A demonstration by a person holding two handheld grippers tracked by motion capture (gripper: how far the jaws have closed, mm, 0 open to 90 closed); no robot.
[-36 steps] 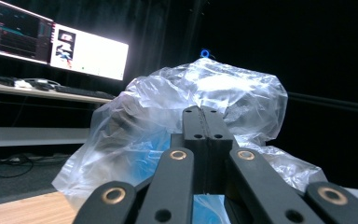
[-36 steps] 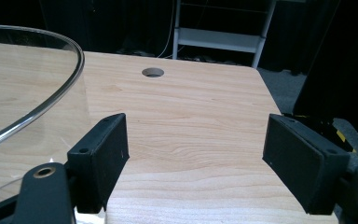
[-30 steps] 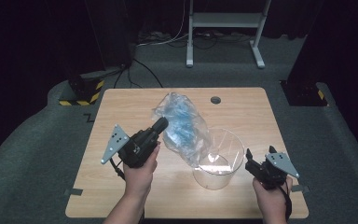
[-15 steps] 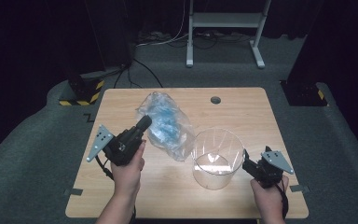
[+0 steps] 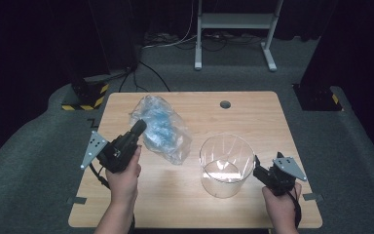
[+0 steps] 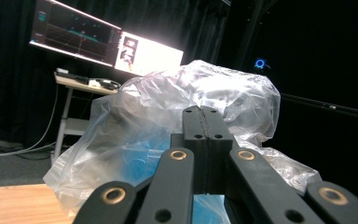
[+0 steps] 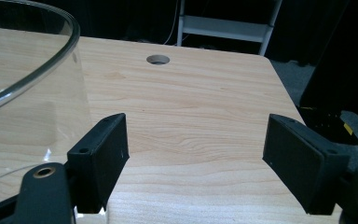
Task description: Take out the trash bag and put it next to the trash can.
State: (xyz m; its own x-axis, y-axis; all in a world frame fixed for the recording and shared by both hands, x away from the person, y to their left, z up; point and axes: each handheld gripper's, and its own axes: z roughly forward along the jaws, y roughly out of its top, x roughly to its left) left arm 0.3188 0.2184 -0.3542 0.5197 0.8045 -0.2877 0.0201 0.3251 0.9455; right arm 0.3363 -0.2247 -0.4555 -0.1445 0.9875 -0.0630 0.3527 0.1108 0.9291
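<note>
A crumpled clear plastic bag (image 5: pixel 160 129) with something blue inside lies on the left half of the wooden table (image 5: pixel 253 117). My left gripper (image 5: pixel 140 126) is at the bag's left end, its jaws pressed together on the film. In the left gripper view the bag (image 6: pixel 168 116) bulges up behind and around the shut left gripper (image 6: pixel 201 112). A wide clear cylindrical container (image 5: pixel 226 163) stands upright at the front right. My right gripper (image 5: pixel 256 165) rests just to its right, open. In the right gripper view the container (image 7: pixel 23 93) curves past the left jaw of the open right gripper (image 7: pixel 196 140), which has bare tabletop between its jaws.
A round cable hole (image 5: pixel 225 104) is in the table's far middle. A white-legged stand (image 5: pixel 233 29) is on the floor behind the table, a yellow-and-black striped base (image 5: pixel 85 100) at the far left. Lit monitors (image 6: pixel 98 42) are on a desk beyond the bag.
My left gripper has moved left and slightly toward me, and the bag has slid left with it, away from the container. The right gripper and container have stayed put.
</note>
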